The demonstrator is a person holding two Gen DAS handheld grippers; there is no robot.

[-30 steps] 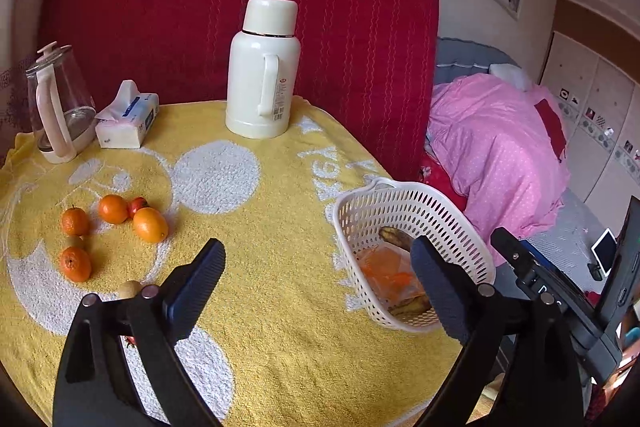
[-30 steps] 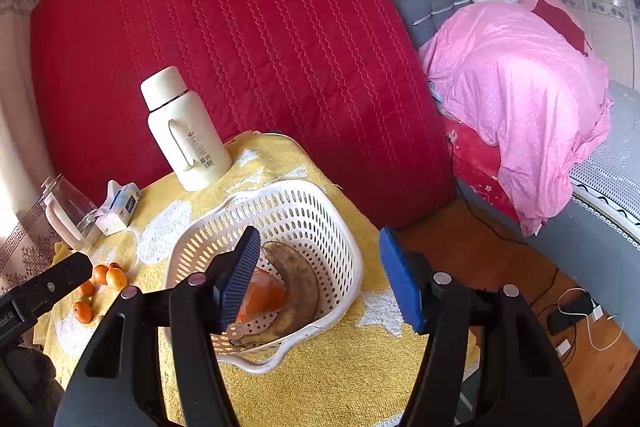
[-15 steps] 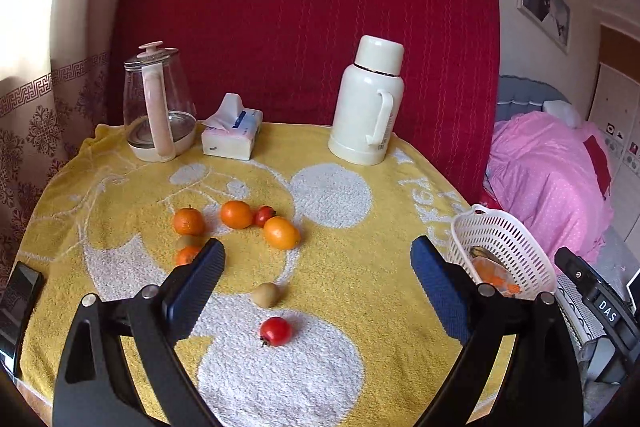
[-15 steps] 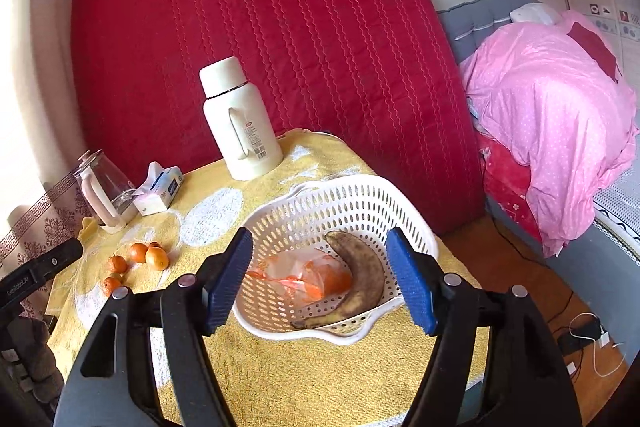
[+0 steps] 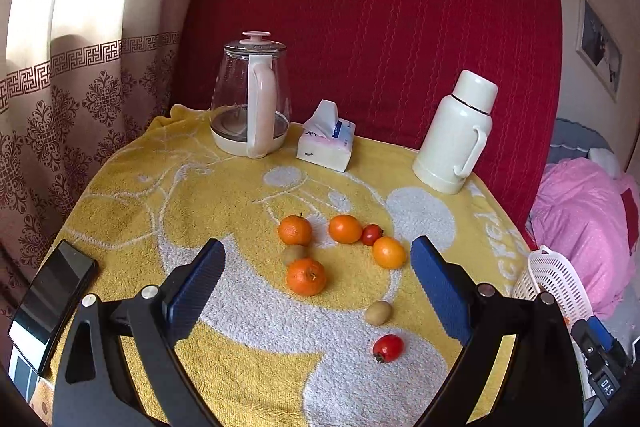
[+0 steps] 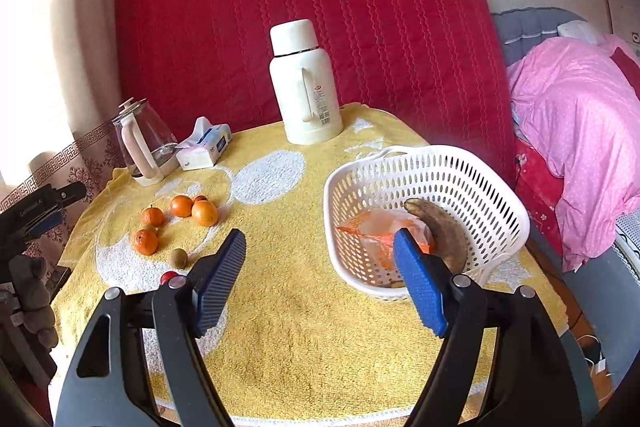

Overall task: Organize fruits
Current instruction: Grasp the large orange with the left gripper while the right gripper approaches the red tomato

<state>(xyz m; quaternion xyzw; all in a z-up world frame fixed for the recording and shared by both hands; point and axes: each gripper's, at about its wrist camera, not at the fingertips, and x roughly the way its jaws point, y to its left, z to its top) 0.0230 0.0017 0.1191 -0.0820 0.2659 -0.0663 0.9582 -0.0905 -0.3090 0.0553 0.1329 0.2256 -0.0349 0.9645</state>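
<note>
Several oranges (image 5: 306,275) (image 6: 145,241), two kiwis (image 5: 377,312) (image 6: 178,257) and two small tomatoes (image 5: 387,347) lie loose on the yellow towel (image 5: 248,211). My left gripper (image 5: 316,277) hovers open over the towel in front of the fruit, nothing between its fingers. At the right edge stands a white basket (image 6: 496,195) (image 5: 556,279) holding a browned banana (image 6: 442,227) and an orange plastic bag (image 6: 380,229). My right gripper (image 6: 318,283) is beside the basket, its jaws opening and empty.
A glass kettle (image 5: 250,107), a tissue box (image 5: 326,143) and a white thermos (image 5: 456,135) stand along the back by a red mattress. A phone (image 5: 50,303) lies at the towel's left edge. A pink quilt (image 6: 576,131) covers a bed on the right.
The left wrist view has swung left from the basket to the fruit. The right wrist view has swung left too, and the right jaws now stand wider apart.
</note>
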